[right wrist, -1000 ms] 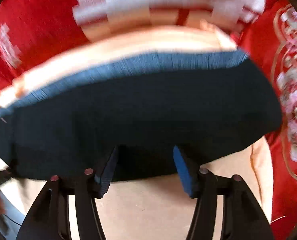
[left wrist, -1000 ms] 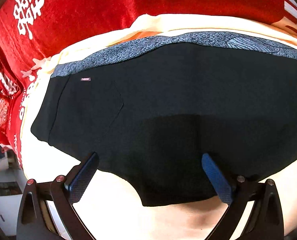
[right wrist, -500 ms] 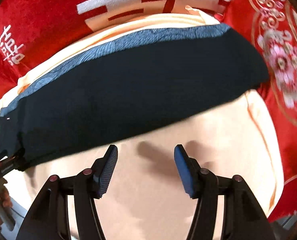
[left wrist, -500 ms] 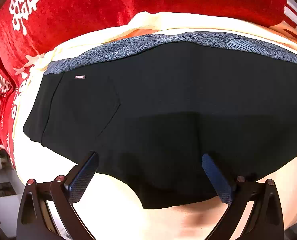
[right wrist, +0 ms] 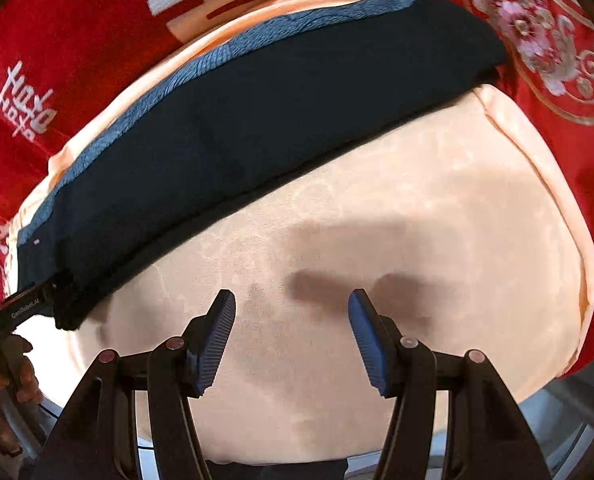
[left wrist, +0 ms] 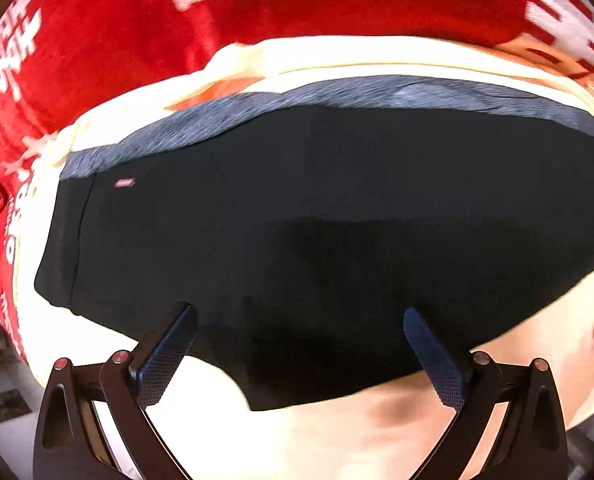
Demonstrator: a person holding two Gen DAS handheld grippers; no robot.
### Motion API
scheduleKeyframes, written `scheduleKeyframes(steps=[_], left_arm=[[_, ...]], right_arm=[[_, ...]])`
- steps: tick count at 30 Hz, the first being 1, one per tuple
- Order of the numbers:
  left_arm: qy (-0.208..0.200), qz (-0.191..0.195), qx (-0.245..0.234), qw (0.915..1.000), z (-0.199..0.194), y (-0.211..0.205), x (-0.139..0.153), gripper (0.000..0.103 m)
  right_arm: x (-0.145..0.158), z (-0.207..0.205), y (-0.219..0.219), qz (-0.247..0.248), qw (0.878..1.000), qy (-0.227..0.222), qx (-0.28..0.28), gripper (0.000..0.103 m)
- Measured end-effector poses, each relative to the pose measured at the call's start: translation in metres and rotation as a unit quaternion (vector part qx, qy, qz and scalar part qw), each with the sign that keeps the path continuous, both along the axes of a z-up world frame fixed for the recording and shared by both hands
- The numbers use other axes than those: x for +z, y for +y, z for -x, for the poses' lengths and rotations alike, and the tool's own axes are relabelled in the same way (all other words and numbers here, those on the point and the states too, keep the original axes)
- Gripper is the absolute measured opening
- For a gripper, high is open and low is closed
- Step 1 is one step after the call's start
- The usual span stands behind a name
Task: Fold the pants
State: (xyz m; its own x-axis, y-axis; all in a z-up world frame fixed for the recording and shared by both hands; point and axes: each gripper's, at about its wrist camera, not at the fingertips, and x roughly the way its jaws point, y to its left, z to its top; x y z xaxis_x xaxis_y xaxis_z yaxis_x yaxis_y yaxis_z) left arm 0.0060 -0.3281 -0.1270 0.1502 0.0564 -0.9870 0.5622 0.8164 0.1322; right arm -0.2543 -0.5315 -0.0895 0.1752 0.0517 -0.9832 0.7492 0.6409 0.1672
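Biggest thing in view was the red blanket point(right wrist: 77, 52), velvety with white lettering, plus shiny gold and pink floral embroidery up at 1 o'clock in the right wrist view. On top of it sat a peach-cream pad point(right wrist: 437, 200), smooth and faintly mottled, with rounded piped edges.

The pants point(left wrist: 337, 220) were lying folded on that pad, a long dark navy band running from 8 to 1 o'clock in the right view, matte fabric with a heathered grey-blue waistband point(left wrist: 377, 92) along the far edge and a tiny pink label point(left wrist: 124, 182) near 9 o'clock.

The left hand-held gripper point(left wrist: 299, 344) was spread wide over the near hem, pinching nothing. The right hand-held gripper point(right wrist: 291, 332) was open too, empty, over bare pad, apart from the pants.
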Motion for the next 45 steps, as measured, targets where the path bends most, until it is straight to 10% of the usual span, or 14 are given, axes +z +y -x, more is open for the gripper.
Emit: scheduleKeyframes(steps=[14, 31, 45], left_arm=[[0.024, 0.021, -0.06, 0.9977, 0.026, -0.075, 0.001, 0.103], [0.015, 0.051, -0.054, 0.9971, 0.043, -0.164, -0.031, 0.103], [0.019, 0.058, -0.053, 0.9967, 0.046, -0.166, -0.037, 0.103]], right_arm=[[-0.007, 0.033, -0.03, -0.046, 0.995, -0.053, -0.073, 0.064], [-0.053, 0.058, -0.139, -0.092, 0.934, -0.257, -0.23, 0.064], [-0.052, 0.031, -0.172, -0.073, 0.92, -0.314, -0.223, 0.06]])
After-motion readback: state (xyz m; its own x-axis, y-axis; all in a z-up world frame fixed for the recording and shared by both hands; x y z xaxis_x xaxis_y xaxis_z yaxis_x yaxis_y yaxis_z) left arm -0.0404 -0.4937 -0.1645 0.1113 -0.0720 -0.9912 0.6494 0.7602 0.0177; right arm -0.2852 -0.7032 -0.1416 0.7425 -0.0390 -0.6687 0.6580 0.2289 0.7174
